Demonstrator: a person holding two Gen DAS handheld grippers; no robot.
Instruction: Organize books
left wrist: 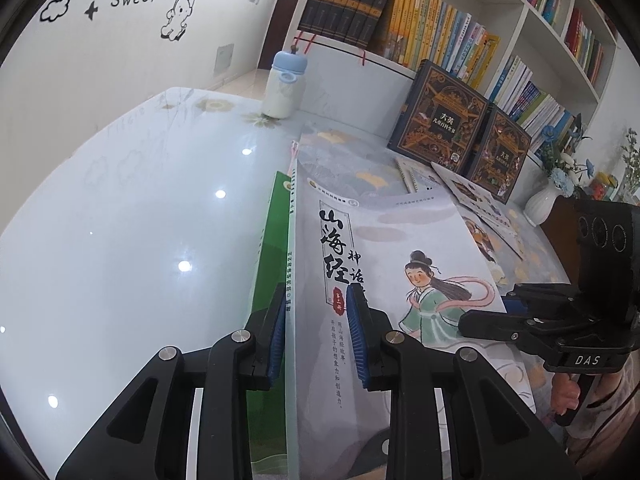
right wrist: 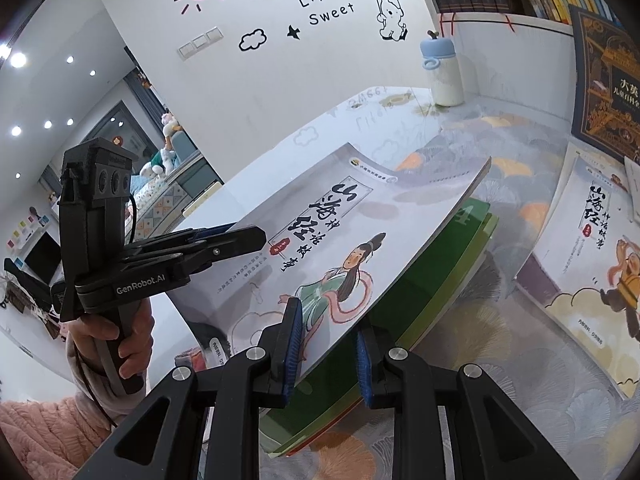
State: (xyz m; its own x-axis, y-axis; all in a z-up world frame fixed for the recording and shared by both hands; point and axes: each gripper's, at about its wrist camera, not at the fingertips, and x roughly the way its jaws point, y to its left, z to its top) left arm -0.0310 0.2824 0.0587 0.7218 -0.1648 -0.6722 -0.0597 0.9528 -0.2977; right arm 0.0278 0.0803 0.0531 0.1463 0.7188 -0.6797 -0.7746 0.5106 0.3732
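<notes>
Both tools, left tool (left wrist: pixel 318 334) and right tool (right wrist: pixel 328 354), pinch the grey-and-green paperback stack (right wrist: pixel 360 248); the loose illustrated book (right wrist: pixel 596 276) remains unstacked on the worktop (left wrist: pixel 140 208).

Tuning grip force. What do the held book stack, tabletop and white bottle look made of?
Book stack: paper, thin smooth covers; the top one bends where held.
Tabletop: hard and glossy, perhaps glass or lacquer; it mirrors the ceiling lights.
White bottle: matte white body, pale blue cap, probably plastic; not certain.

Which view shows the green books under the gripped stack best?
Right wrist: the green books fan out under the white storybook, covers and edges visible. Left wrist shows only a thin edge-on green sliver beside the storybook's spine.
</notes>
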